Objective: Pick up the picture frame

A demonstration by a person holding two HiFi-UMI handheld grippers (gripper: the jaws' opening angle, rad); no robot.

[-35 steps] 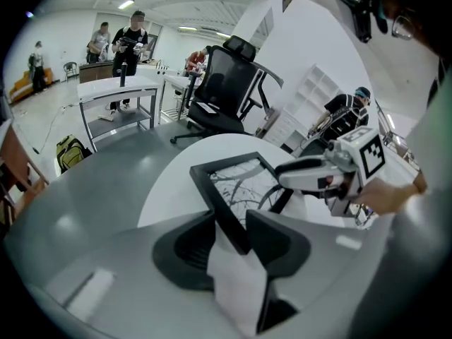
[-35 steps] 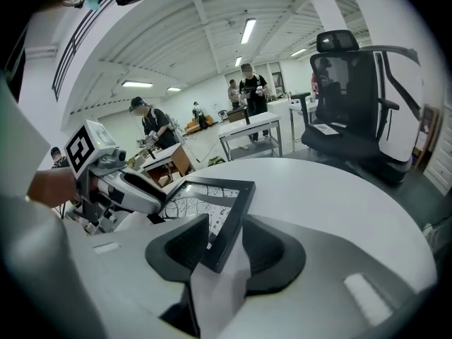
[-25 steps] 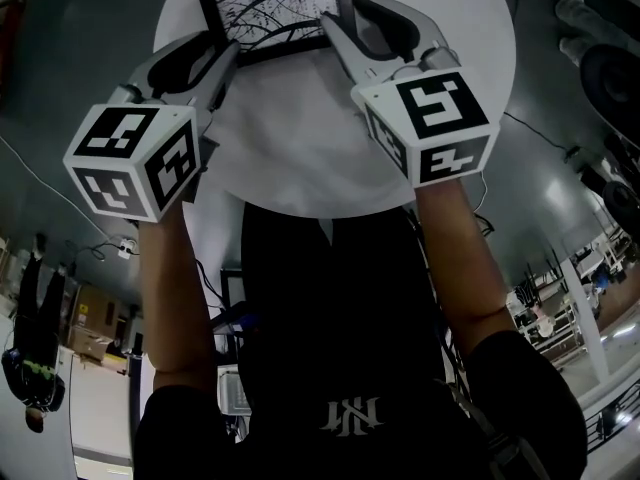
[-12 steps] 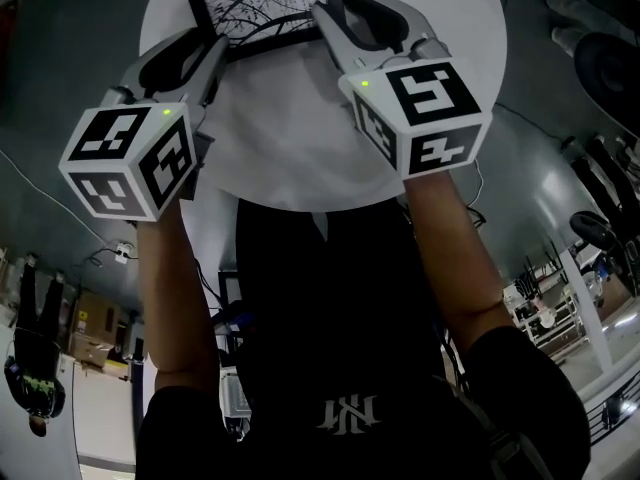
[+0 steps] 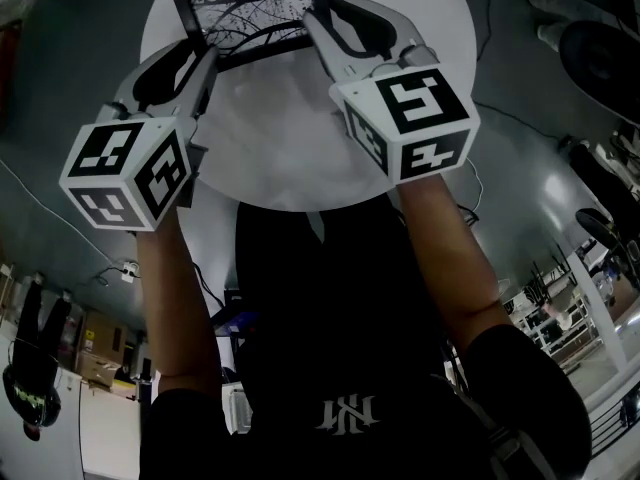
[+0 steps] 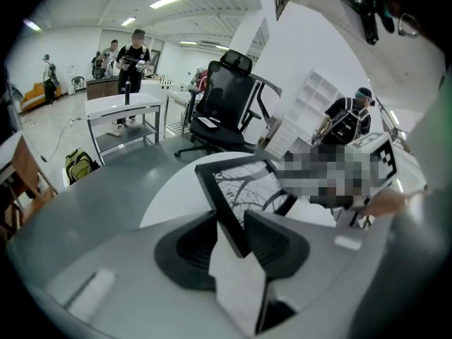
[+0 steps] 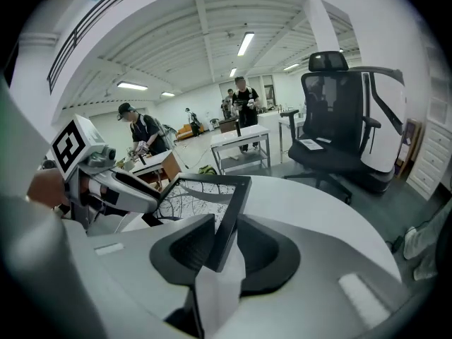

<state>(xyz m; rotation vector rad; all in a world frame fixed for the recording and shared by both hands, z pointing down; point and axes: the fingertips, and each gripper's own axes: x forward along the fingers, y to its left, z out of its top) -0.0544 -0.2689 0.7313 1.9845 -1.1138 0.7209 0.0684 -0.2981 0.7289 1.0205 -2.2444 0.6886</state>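
Your left gripper (image 6: 232, 216): jaws closing, the picture frame (image 5: 250, 13) left edge between them.
Your right gripper (image 7: 226, 221): jaws closing around its right edge.
Where: on the round white table (image 5: 290, 158), between both grippers.

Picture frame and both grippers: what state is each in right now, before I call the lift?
Black picture frame with the branch print: face up over the round white table, one side edge between each gripper's jaws; lifted or not, cannot tell.
Left gripper: jaws closing around the frame's left edge, not clamped yet.
Right gripper: jaws closing around the frame's right edge, not clamped yet.
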